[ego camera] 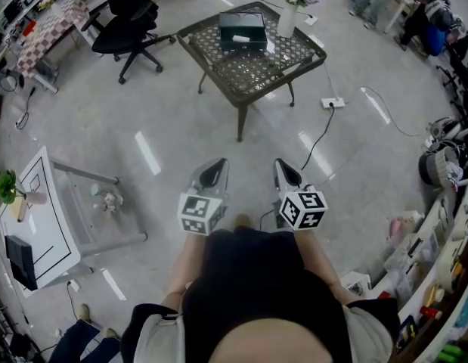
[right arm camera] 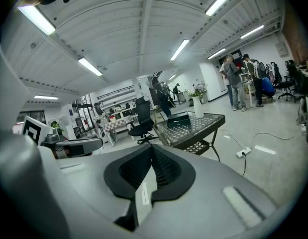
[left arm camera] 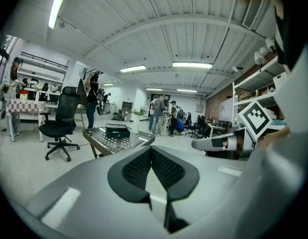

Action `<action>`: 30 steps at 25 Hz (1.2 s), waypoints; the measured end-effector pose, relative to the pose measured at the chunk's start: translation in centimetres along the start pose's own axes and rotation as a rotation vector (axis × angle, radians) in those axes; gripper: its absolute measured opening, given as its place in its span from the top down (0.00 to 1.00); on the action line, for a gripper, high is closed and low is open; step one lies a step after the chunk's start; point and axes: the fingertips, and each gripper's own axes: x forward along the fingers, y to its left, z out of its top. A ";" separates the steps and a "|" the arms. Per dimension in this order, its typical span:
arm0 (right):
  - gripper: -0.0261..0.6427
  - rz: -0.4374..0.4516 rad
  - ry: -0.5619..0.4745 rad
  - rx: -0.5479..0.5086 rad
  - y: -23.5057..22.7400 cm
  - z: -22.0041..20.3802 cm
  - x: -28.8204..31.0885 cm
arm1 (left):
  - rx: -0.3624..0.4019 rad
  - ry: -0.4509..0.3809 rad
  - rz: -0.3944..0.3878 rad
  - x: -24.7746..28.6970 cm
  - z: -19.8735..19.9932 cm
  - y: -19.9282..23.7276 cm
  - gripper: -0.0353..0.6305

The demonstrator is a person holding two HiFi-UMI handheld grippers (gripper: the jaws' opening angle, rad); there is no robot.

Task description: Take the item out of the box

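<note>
A closed black box (ego camera: 243, 30) lies on a dark lattice-top table (ego camera: 252, 70) across the floor, far ahead of both grippers. My left gripper (ego camera: 212, 172) and right gripper (ego camera: 287, 174) are held side by side at waist height, pointing toward the table. Both are shut and hold nothing. The left gripper view shows the shut left gripper (left arm camera: 151, 152) with the box (left arm camera: 117, 130) small in the distance. In the right gripper view, beyond the shut right gripper (right arm camera: 152, 151), the box (right arm camera: 178, 119) sits on the table (right arm camera: 198, 128).
A white vase with flowers (ego camera: 287, 17) stands beside the box. A black office chair (ego camera: 131, 21) is left of the table. A power strip and cable (ego camera: 332, 103) lie on the floor at right. A white side table (ego camera: 37, 218) stands at left, cluttered shelves (ego camera: 445, 255) at right. People stand far off.
</note>
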 end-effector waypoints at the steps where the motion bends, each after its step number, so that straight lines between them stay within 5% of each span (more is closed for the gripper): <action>1: 0.96 0.000 0.000 0.003 -0.2 0.0 0.2 | 0.001 -0.001 -0.003 0.2 0.0 -0.1 0.93; 30: 0.96 0.006 0.011 0.067 -1.7 -0.8 -0.7 | -0.007 0.045 -0.006 1.2 -0.7 -1.8 0.93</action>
